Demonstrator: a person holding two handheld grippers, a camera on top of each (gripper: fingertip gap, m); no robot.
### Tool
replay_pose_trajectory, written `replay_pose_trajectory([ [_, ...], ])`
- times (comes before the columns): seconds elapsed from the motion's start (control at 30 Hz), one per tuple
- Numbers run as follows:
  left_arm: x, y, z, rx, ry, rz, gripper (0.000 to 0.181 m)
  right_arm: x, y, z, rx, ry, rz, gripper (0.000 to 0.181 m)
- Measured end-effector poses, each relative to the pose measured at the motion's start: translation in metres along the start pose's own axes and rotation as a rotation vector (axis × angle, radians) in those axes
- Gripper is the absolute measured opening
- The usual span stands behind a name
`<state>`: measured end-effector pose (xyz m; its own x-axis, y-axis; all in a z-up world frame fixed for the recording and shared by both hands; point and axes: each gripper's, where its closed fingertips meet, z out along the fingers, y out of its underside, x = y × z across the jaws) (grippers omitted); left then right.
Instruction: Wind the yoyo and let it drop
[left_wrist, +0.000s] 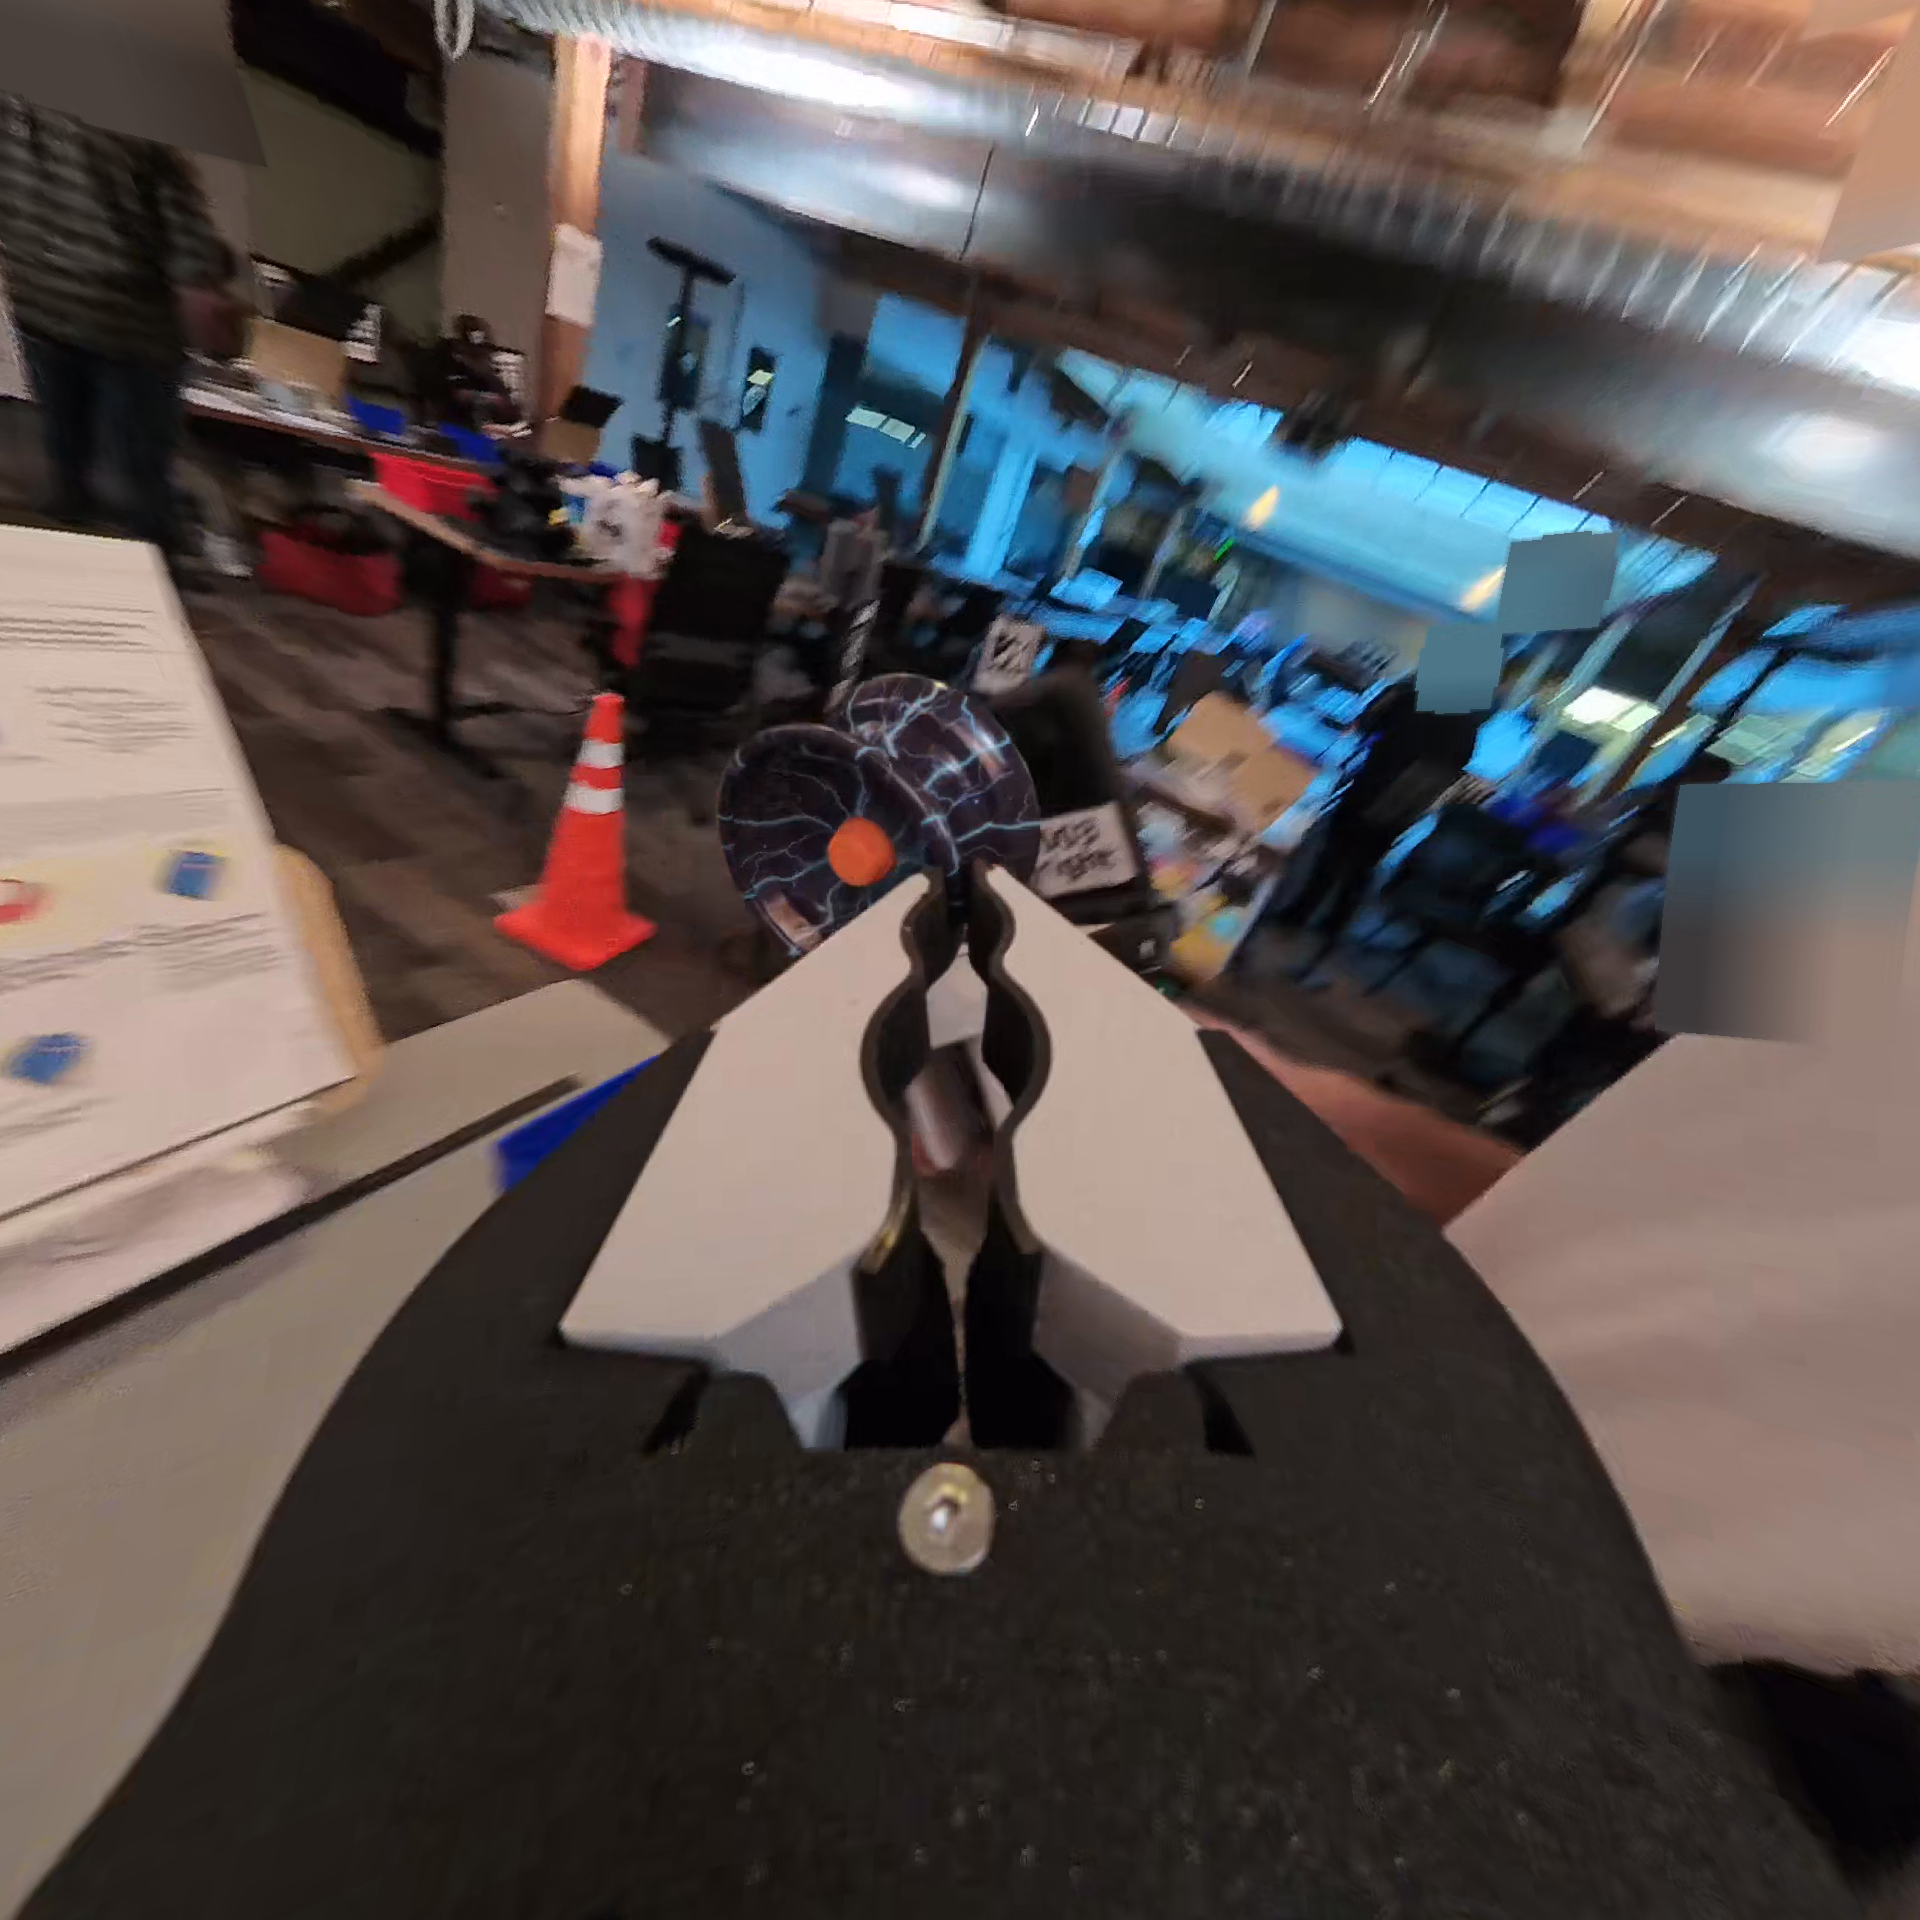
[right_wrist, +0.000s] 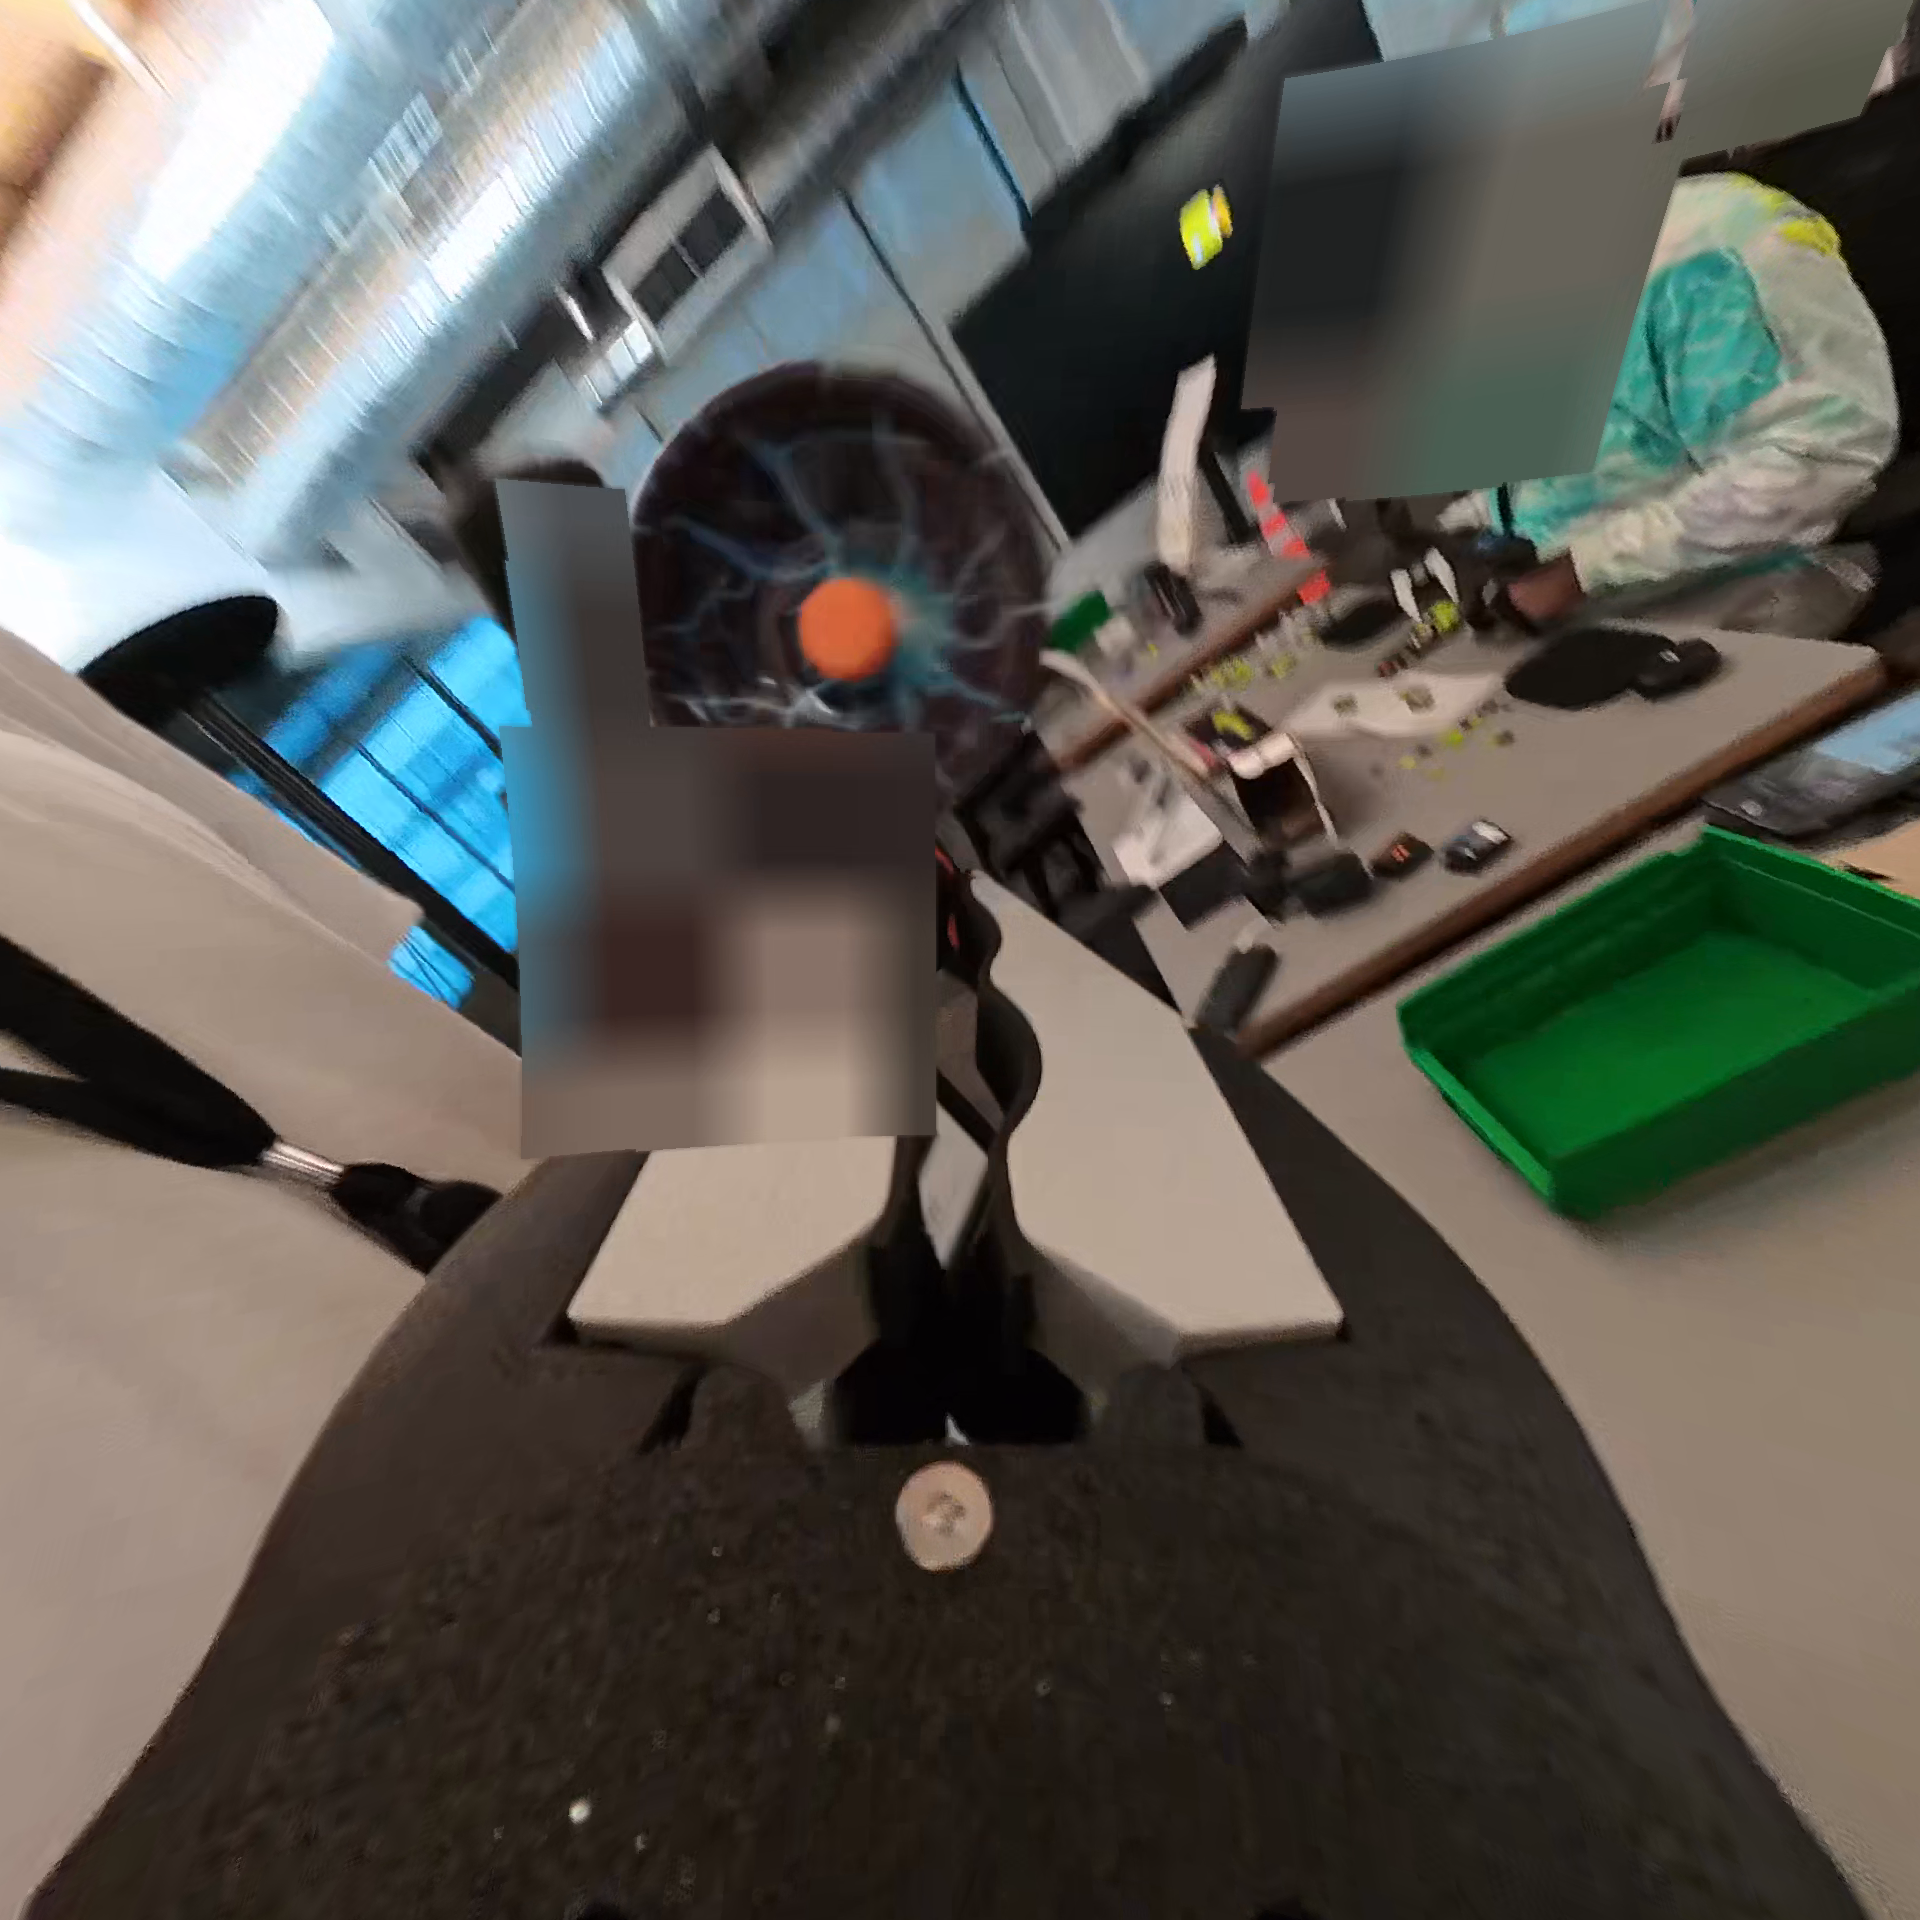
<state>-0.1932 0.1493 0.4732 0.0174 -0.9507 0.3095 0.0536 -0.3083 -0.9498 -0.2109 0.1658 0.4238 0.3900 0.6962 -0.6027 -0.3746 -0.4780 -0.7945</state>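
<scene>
**Yoyo pinched at left tips, high over the lab**

Busy lab behind, blurred; grey table (right_wrist: 1766, 1403) with a green bin (right_wrist: 1662, 1029) on my right. My left gripper (left_wrist: 954, 883) is closed at the tips, apparently pinching the yoyo (left_wrist: 878, 800) at its groove, which sits just past them. My right gripper (right_wrist: 961, 914) is half masked; can't tell its state. There the yoyo (right_wrist: 842, 561) floats beyond the tips. Risk: thin pinch slips, yoyo drops unwound.
</scene>
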Motion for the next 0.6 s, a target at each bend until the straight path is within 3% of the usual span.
replay_pose_trajectory([
  [0.03, 0.005, -0.004, -0.002, 0.038, 0.048, -0.056, 0.0, 0.0, -0.007, -0.007, 0.057, -0.029, 0.023, 0.0],
  [0.1, 0.016, -0.005, -0.004, 0.052, 0.133, -0.099, 0.0, -0.002, -0.013, -0.017, 0.107, -0.067, 0.007, 0.0],
  [0.2, 0.029, 0.013, -0.007, -0.04, 0.18, -0.008, 0.0, -0.001, -0.012, -0.026, 0.04, -0.02, -0.116, 0.0],
  [0.3, 0.03, 0.031, -0.013, -0.163, 0.155, 0.186, 0.0, 0.0, -0.013, -0.034, -0.076, -0.015, -0.105, 0.0],
  [0.47, 0.013, 0.072, -0.023, -0.483, 0.088, 0.618, 0.0, 0.012, 0.006, -0.04, -0.328, 0.108, -0.15, 0.0],
  [0.6, -0.009, 0.098, -0.027, -0.668, 0.034, 0.814, 0.0, 0.016, 0.022, -0.039, -0.485, 0.18, -0.176, 0.0],
])
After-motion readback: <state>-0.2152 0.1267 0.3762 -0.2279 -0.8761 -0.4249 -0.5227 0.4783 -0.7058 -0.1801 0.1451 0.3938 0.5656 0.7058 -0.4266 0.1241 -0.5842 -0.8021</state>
